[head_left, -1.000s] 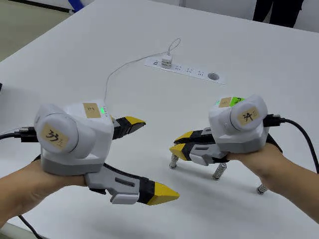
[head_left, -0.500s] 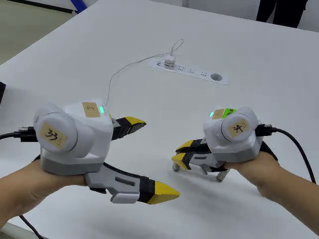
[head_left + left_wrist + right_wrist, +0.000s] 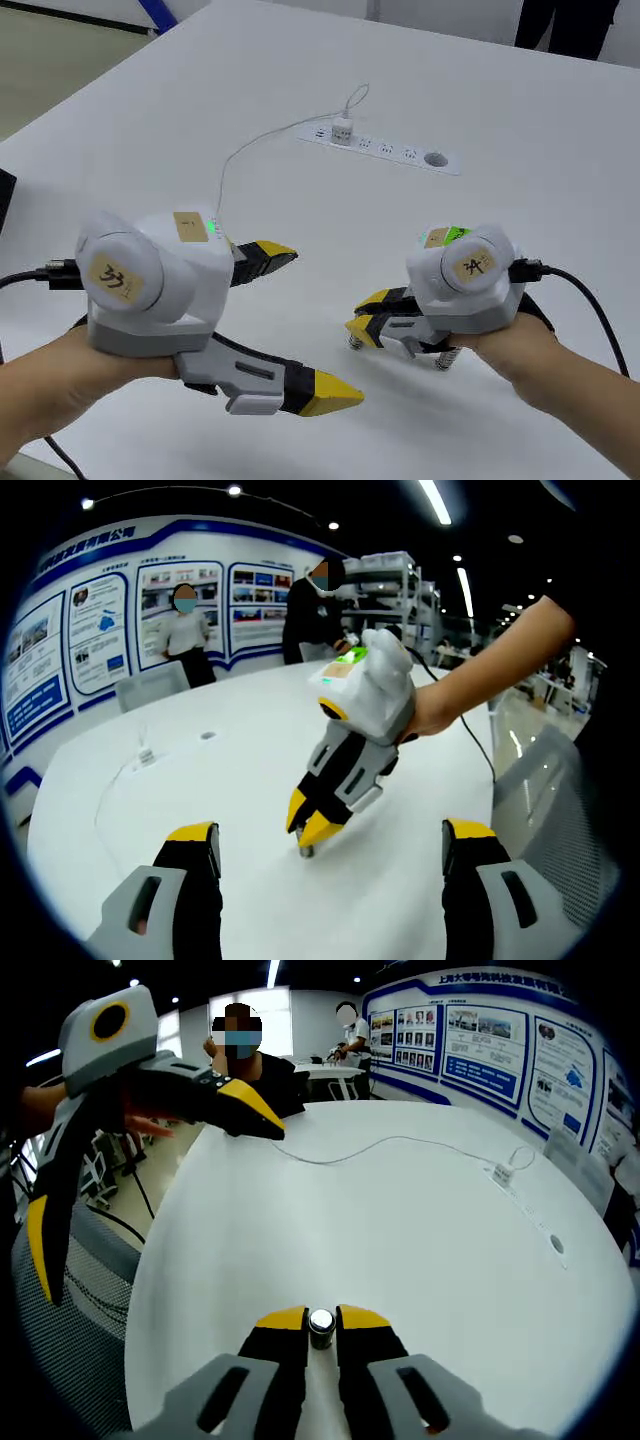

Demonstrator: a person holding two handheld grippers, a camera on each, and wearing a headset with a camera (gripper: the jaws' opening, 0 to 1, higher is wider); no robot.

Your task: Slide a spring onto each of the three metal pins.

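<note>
Two upright metal pins with springs on them show under my right gripper (image 3: 360,318) in the head view: one pin (image 3: 354,342) at its yellow tips and another pin (image 3: 445,357) below the body. In the right gripper view the two jaws press on the round top of the front pin (image 3: 321,1322). The left gripper view shows that pin (image 3: 306,851) standing on the white table (image 3: 300,100) under the right gripper's tips (image 3: 318,825). My left gripper (image 3: 305,320) hangs wide open to the left, nothing between its jaws, about a hand's width from the pins.
A white power strip (image 3: 385,147) with a plugged adapter and a thin cable (image 3: 240,148) lies at the middle back of the table. Two people stand by wall posters (image 3: 190,590) beyond the far edge. A grey chair (image 3: 80,1260) sits off the table's side.
My right gripper has come down and slightly nearer, its jaws closing on the front pin. The hand now covers the rightmost pin. My left gripper has barely moved.
</note>
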